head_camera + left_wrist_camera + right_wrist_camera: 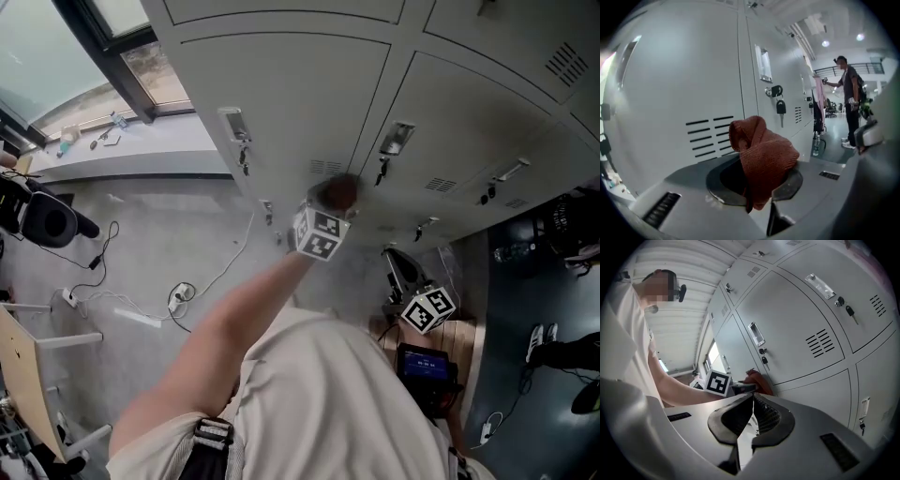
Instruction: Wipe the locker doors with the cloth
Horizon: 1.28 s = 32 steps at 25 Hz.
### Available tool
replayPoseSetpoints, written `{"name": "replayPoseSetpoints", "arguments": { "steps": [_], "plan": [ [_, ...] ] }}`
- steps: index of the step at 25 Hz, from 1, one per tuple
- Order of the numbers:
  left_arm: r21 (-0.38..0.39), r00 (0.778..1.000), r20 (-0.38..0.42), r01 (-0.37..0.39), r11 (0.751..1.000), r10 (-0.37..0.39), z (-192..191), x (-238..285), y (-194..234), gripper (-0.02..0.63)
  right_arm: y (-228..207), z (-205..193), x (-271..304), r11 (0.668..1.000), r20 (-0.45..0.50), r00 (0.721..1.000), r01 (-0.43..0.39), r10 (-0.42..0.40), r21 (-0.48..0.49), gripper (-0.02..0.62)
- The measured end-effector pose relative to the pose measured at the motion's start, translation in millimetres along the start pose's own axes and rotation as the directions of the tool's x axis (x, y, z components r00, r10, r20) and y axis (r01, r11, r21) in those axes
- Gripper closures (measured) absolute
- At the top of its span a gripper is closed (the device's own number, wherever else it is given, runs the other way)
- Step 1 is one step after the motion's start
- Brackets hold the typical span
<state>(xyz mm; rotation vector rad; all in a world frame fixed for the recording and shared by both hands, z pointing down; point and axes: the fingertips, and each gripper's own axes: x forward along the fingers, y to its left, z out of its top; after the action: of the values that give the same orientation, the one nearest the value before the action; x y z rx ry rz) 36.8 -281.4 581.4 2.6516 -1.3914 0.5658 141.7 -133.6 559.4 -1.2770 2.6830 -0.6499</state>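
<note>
A rust-red cloth (761, 159) is bunched between the jaws of my left gripper (757, 185), which is shut on it. The cloth presses against a grey locker door (670, 93), just beside its vent slots (708, 137). In the head view my left arm reaches out to that door (291, 103), with the cloth (339, 191) at the tip of the left gripper (333, 202). My right gripper (400, 267) hangs lower, away from the lockers. Its jaws (752, 401) are shut with nothing between them. The right gripper view also shows the cloth (759, 380) against the lockers (801, 333).
Keys (781, 108) hang from the locks of neighbouring doors. A person (848, 93) stands further along the locker row. Cables and a power strip (178, 300) lie on the floor to the left, below a window sill (122, 155). A dark device (424, 364) rests on a wooden surface under my right gripper.
</note>
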Motion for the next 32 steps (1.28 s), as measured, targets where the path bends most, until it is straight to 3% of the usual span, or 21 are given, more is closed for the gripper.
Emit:
{"name": "replayPoseSetpoints", "arguments": {
  "steps": [4, 9, 15, 19, 23, 26, 28, 32],
  "plan": [
    [0.099, 0.998, 0.019, -0.058, 0.993, 0.057, 3.8, 3.6, 16.7, 0.535, -1.4, -2.4, 2.0, 1.000, 0.001, 1.000, 0.029, -0.029, 0.002, 0.577],
    [0.009, 0.985, -0.055, -0.164, 0.986, 0.164, -44.4, -17.8, 66.8, 0.535, 3.9, -4.2, 17.5, 1.000, -0.016, 1.000, 0.024, -0.024, -0.008, 0.577],
    [-0.055, 0.932, -0.114, -0.353, 0.934, 0.345, -97.9, -74.7, 173.8, 0.535, 19.6, -4.7, 50.1, 0.998, -0.047, 0.998, -0.041, 0.039, -0.038, 0.577],
    [-0.052, 0.888, -0.103, -0.454, 0.890, 0.447, -96.3, -115.5, 229.3, 0.535, 29.8, -4.7, 64.4, 0.997, -0.071, 0.995, -0.070, 0.067, -0.042, 0.577],
    [-0.091, 0.878, 0.038, -0.473, 0.876, 0.478, -32.1, -150.7, 243.5, 0.535, 35.1, -7.3, 73.4, 0.996, -0.088, 0.993, -0.085, 0.081, -0.041, 0.577],
    [-0.021, 0.875, 0.111, -0.473, 0.881, 0.472, 5.0, -155.3, 233.8, 0.535, 35.7, -10.3, 75.3, 0.996, -0.088, 0.993, -0.087, 0.083, -0.034, 0.577],
    [0.001, 0.881, 0.095, -0.466, 0.885, 0.464, 0.4, -148.0, 226.9, 0.535, 38.7, -11.9, 74.9, 0.996, -0.086, 0.993, -0.086, 0.083, -0.030, 0.577],
    [-0.095, 0.892, -0.006, -0.451, 0.887, 0.453, -33.9, -129.1, 218.6, 0.535, 39.0, -11.8, 70.9, 0.996, -0.082, 0.994, -0.081, 0.078, -0.027, 0.577]
  ]
}}
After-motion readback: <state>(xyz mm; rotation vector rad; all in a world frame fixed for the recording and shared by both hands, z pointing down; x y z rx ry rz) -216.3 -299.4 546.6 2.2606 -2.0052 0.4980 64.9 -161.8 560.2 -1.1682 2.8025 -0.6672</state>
